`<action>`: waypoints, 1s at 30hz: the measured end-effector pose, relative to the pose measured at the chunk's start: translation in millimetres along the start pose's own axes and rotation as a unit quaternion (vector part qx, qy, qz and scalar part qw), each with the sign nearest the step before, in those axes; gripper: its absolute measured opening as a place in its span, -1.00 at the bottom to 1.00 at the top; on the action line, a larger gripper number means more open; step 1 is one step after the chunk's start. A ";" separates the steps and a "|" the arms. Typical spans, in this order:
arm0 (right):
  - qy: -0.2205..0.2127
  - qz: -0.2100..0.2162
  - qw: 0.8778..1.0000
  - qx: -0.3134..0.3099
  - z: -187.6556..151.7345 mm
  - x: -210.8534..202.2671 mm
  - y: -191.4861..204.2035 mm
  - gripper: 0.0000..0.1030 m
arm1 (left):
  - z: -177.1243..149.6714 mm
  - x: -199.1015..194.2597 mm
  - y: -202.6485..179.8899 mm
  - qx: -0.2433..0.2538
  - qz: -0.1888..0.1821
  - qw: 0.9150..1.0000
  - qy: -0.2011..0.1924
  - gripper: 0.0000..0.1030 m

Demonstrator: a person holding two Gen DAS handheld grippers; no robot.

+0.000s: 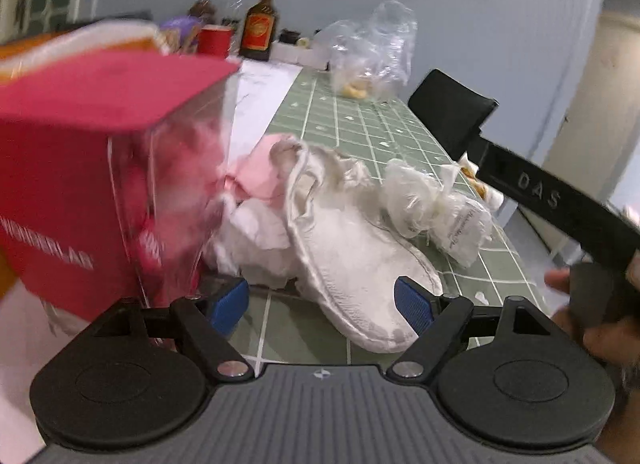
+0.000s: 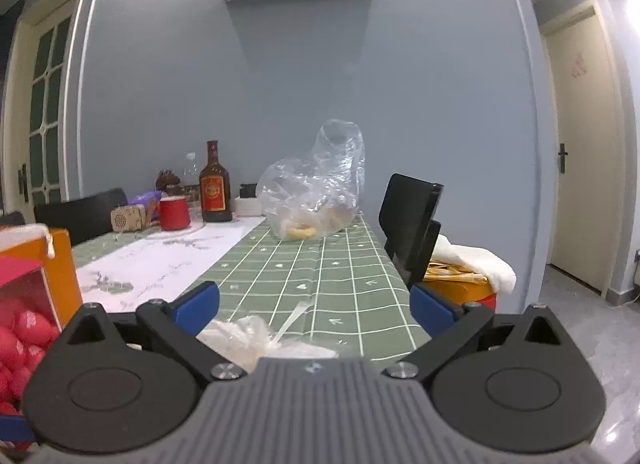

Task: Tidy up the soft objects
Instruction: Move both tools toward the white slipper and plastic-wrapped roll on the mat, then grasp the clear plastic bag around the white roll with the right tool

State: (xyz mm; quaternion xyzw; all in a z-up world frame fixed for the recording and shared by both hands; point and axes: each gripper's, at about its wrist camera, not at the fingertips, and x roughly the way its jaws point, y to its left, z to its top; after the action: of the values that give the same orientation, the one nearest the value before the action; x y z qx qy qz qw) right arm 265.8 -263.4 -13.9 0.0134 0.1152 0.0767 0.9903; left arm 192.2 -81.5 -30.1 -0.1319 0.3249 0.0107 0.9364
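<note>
In the left wrist view a worn white slipper (image 1: 352,256) lies on the green checked tablecloth (image 1: 360,123), on top of crumpled white (image 1: 256,232) and pink cloth (image 1: 260,171). My left gripper (image 1: 322,302) is open, its blue pads on either side of the slipper's near end. A small tied plastic bag (image 1: 436,203) lies to the right of the slipper. My right gripper (image 2: 314,302) is open and empty above the table; the tied bag (image 2: 248,338) shows just below it.
A red box with a clear window (image 1: 92,167) stands close at the left, blurred; it also shows in the right wrist view (image 2: 20,324). A clear bag with bread (image 2: 316,191), a brown bottle (image 2: 215,183), a red cup (image 2: 174,212) and black chairs (image 2: 412,223) stand farther back.
</note>
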 end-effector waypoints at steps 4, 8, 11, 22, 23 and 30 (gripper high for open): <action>0.020 0.000 0.999 -0.041 -5.3 7.0 12.2 0.93 | -7.6 -3.2 -3.6 0.000 0.001 1.000 0.002 0.88; 0.032 -0.002 0.998 -0.062 -7.2 14.0 18.1 0.87 | -14.4 -1.8 -10.8 0.028 0.008 1.000 -0.004 0.71; 0.048 -0.003 0.995 -0.084 -10.2 20.0 22.6 0.66 | -19.0 -1.9 -13.9 0.035 0.012 0.999 -0.017 0.57; 0.123 0.002 0.984 -0.128 -17.8 46.7 34.7 0.91 | -19.9 -6.9 -7.7 0.014 -0.018 1.000 -0.020 0.52; 0.130 -0.002 0.983 -0.131 -18.4 49.4 35.4 0.90 | -20.2 -6.9 -6.9 0.014 -0.020 1.000 -0.020 0.52; 0.158 0.000 0.978 -0.133 -21.0 57.3 33.6 0.07 | -19.7 -7.4 -7.4 0.016 -0.025 0.999 -0.018 0.57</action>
State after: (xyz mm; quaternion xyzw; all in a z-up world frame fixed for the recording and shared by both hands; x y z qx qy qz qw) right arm 311.0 -221.1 -45.8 -0.1313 0.2593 0.0924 0.9524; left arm 175.2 -93.1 -38.7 -0.1249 0.3045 -0.0151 0.9442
